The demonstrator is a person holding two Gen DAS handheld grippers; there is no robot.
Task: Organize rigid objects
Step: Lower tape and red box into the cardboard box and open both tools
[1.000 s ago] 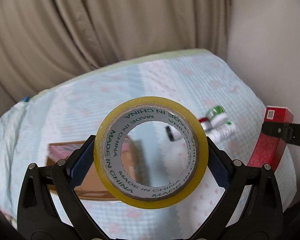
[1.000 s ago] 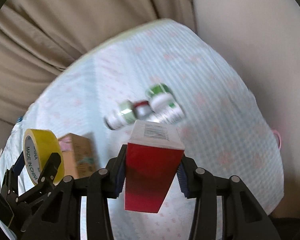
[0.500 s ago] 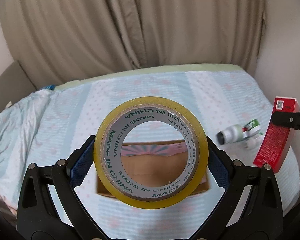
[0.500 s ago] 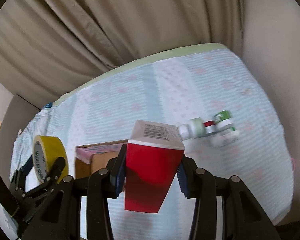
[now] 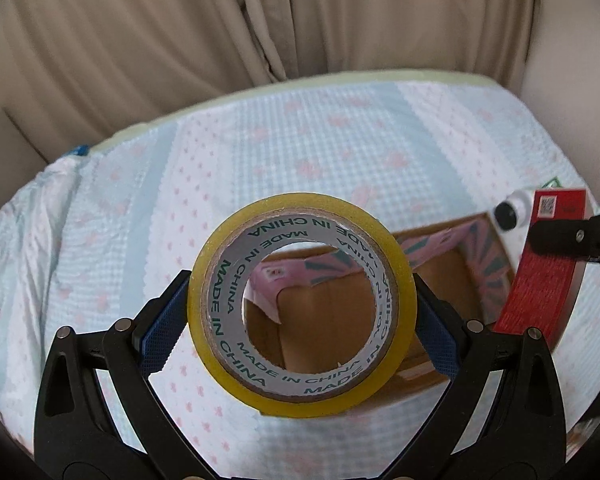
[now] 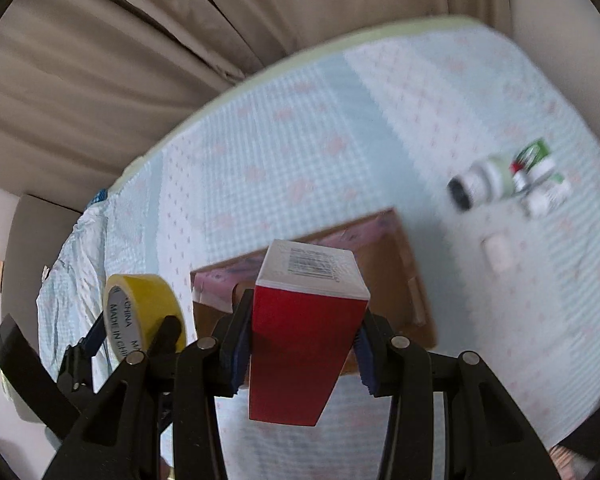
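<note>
Left view: your left tongs (image 5: 300,320) are clamped on the tape (image 5: 301,343), held upright above the bed (image 5: 260,152), with the open box (image 5: 440,280) seen through its core. Bring the roll over the opening, lower it inside, then release; tilt it flat if the walls crowd it. The red carton (image 5: 540,268) sits at the right edge.

Right view: your right tongs (image 6: 300,344) grip the red carton (image 6: 300,344) upright above the box (image 6: 396,264). Wait your turn, keeping clear of the left tongs. The bottles (image 6: 508,180) lie well apart on the bed.
</note>
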